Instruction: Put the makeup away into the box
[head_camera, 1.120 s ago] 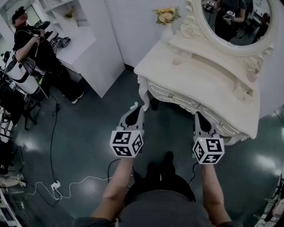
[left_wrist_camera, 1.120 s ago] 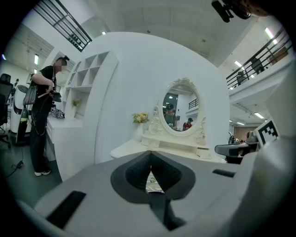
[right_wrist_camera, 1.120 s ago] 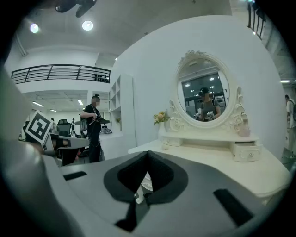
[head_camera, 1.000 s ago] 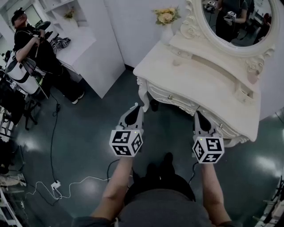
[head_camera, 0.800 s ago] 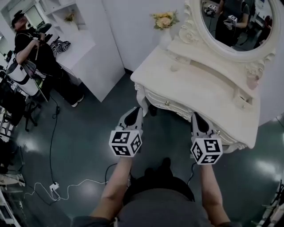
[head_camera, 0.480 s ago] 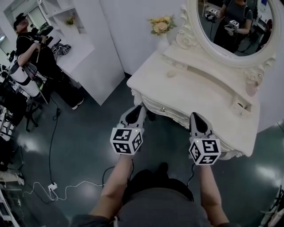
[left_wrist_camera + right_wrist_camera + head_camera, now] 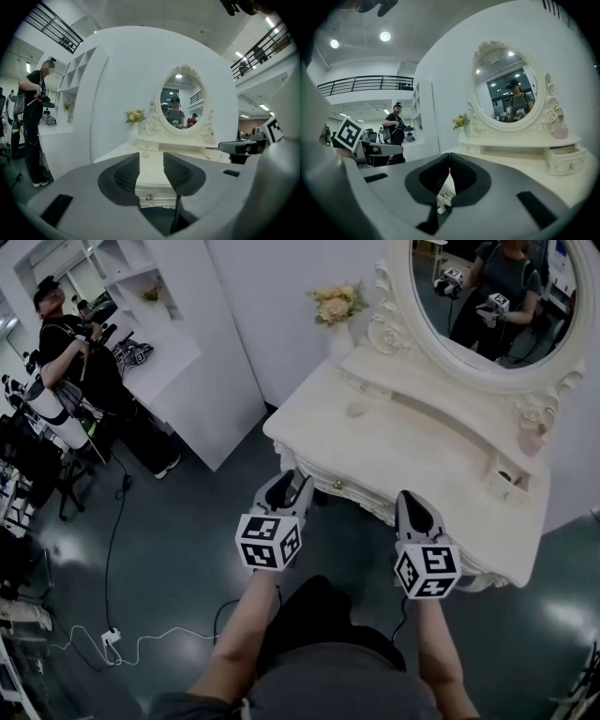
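Observation:
A cream dressing table (image 7: 412, 451) with an oval mirror (image 7: 487, 296) stands ahead. On its top lie a small pale item (image 7: 359, 410), a pink bottle (image 7: 532, 441) and a small drawer box (image 7: 507, 478). My left gripper (image 7: 289, 480) hangs over the floor just short of the table's front left corner. Its jaws are opening and nothing is between them (image 7: 151, 157). To its right, my right gripper (image 7: 409, 500) is at the table's front edge, shut and empty (image 7: 449, 157). The right gripper view also shows the bottle (image 7: 560, 131) and the drawer box (image 7: 562, 160).
A vase of flowers (image 7: 336, 306) stands at the table's back left corner. A white shelving unit (image 7: 178, 343) juts out on the left, and a person (image 7: 70, 352) stands beside it. A white cable (image 7: 122, 634) trails over the dark green floor.
Both grippers have come closer to the dressing table's front edge, and the table now fills more of the head view.

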`<state>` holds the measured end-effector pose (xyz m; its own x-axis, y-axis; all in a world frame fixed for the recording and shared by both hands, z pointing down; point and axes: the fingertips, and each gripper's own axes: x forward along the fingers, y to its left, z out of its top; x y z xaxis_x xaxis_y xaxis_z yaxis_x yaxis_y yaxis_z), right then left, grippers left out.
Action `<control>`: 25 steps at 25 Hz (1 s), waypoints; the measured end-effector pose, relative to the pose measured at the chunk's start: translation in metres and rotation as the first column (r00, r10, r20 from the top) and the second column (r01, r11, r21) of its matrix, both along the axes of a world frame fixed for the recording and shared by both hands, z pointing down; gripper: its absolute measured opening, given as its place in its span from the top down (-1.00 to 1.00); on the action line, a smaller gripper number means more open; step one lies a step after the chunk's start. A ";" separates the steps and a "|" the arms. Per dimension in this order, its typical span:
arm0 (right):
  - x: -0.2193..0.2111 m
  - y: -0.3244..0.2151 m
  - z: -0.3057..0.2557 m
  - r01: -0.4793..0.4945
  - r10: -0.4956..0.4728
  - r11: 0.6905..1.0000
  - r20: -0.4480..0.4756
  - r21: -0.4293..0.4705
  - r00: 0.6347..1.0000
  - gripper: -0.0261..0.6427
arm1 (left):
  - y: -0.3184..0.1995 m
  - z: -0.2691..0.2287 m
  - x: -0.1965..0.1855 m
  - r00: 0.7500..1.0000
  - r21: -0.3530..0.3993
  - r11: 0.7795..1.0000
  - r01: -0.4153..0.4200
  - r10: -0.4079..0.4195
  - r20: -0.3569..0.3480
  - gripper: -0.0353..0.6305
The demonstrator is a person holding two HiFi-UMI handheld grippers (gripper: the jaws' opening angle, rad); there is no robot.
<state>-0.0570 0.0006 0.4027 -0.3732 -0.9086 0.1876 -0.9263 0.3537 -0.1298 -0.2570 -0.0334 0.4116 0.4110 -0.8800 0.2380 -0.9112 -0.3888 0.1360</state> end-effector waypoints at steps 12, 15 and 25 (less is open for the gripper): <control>0.012 -0.032 0.008 -0.019 0.019 1.000 -0.009 -0.015 1.000 0.91 | -0.053 0.020 0.007 1.000 -0.038 0.999 -0.001 0.001 -0.005 0.33; 0.015 -0.050 0.009 -0.029 0.028 0.999 -0.012 -0.018 1.000 0.91 | -0.075 0.025 0.010 1.000 -0.048 0.999 -0.010 0.011 0.003 0.31; 0.018 -0.121 0.020 -0.073 0.072 0.995 -0.020 -0.061 0.997 0.91 | -0.157 0.051 0.026 0.995 -0.102 0.991 -0.089 0.094 0.043 0.27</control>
<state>-0.0394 -0.1203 0.4228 -0.3033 -0.9195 0.2500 -0.9514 0.2776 -0.1331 -0.2314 -0.1904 0.4623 0.4752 -0.8100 0.3437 -0.8786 -0.4578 0.1359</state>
